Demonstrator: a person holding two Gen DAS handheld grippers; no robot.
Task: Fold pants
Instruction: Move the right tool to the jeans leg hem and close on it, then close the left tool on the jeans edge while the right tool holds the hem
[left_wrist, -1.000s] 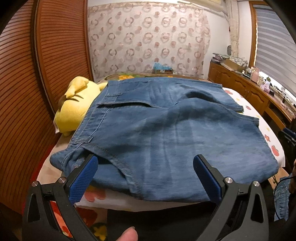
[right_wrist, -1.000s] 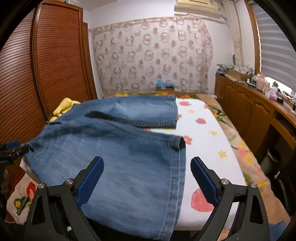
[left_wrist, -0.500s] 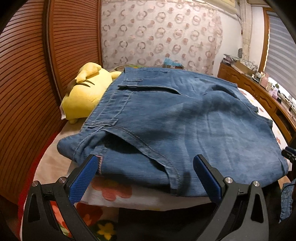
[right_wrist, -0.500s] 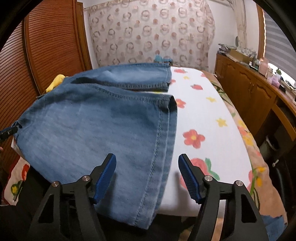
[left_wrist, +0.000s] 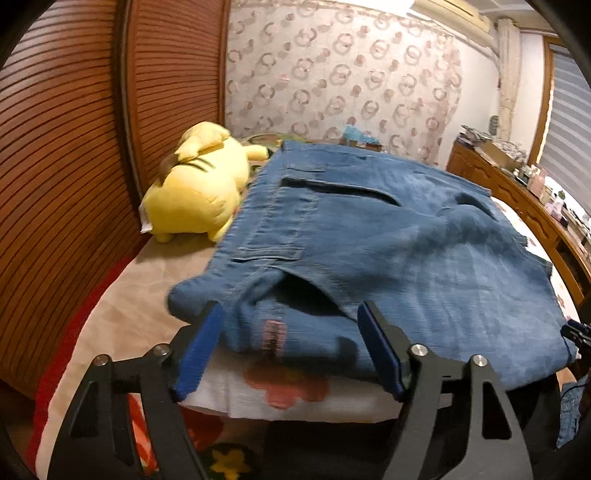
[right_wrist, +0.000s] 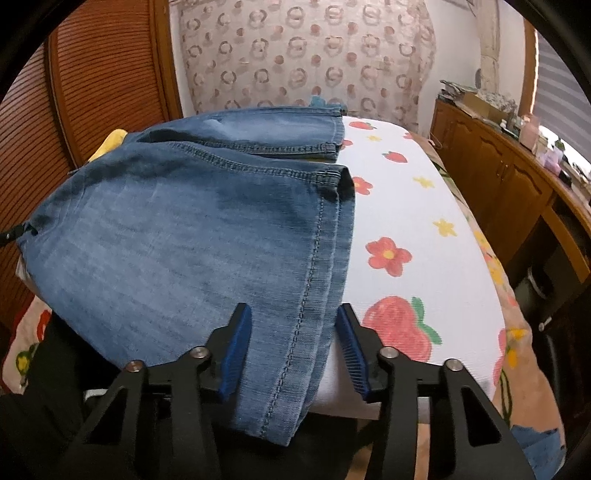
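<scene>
A: Pants (left_wrist: 388, 251) lie spread on the bed (right_wrist: 413, 221), waistband at nine o'clock, hems at three.
B: Left hand-held gripper (left_wrist: 291, 350) is closing around the waistband corner, right hand-held gripper (right_wrist: 293, 350) around the hem; neither pinches yet. Both should catch every layer before lifting.

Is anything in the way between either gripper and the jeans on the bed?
Nothing visible. The left gripper is closing around the waistband corner of the jeans, and the right gripper is closing around the leg hem. The yellow plush toy lies off to the side, beyond the waistband.
</scene>
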